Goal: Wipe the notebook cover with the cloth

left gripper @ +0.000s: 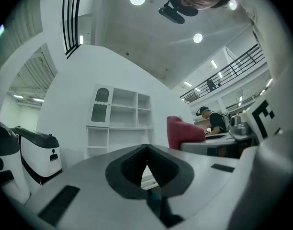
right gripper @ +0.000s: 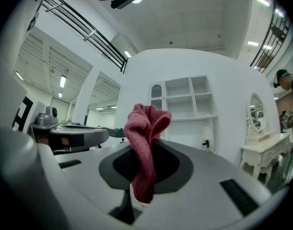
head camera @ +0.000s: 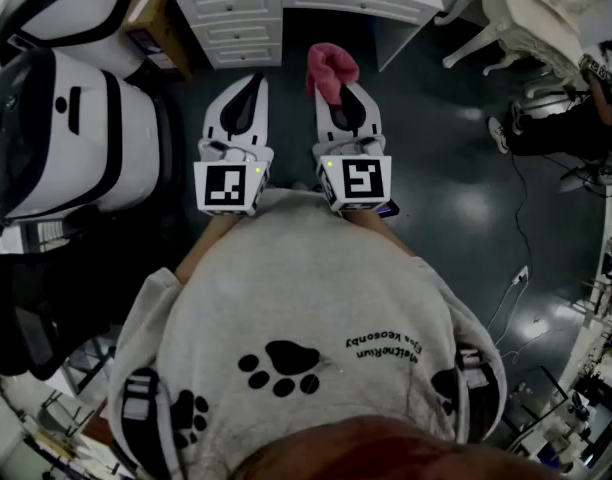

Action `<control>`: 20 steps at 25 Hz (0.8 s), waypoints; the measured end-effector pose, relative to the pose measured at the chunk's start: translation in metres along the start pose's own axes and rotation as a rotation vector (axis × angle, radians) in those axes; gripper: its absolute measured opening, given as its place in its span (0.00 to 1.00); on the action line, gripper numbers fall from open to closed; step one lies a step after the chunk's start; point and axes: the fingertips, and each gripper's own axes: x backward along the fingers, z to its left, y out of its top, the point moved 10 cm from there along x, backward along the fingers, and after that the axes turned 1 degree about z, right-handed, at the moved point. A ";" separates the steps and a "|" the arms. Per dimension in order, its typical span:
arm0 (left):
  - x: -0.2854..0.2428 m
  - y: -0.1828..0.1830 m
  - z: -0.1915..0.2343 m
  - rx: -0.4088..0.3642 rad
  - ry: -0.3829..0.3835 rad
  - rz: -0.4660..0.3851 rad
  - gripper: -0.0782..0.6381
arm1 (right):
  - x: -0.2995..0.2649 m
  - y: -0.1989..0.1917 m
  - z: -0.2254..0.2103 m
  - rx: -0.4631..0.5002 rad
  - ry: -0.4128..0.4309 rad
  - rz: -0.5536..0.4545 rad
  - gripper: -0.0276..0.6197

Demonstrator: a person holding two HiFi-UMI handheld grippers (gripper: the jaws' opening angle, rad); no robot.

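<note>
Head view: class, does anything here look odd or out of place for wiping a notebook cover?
Yes. No notebook shows in any view. The right gripper is shut on the pink cloth, which sticks out bunched past the jaws, over dark floor. The left gripper is shut and empty.

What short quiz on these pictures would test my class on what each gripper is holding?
1. True or false: the left gripper holds the cloth.
2. Pick one. The right gripper's jaws are: A) apart and empty; B) shut on the cloth; C) shut and empty.
3. Short answer: what colour is the drawer unit beyond both grippers in the head view?

Key: 1 false, its jaws are shut on nothing; 2 B; 3 white.
</note>
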 end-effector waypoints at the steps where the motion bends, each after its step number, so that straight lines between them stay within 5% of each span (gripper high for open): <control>1: -0.001 0.000 -0.001 0.000 0.001 -0.002 0.13 | 0.000 0.000 -0.001 0.000 0.000 0.001 0.14; 20: -0.038 -0.005 -0.018 -0.005 0.050 0.011 0.13 | -0.019 -0.006 -0.044 -0.062 0.059 -0.017 0.14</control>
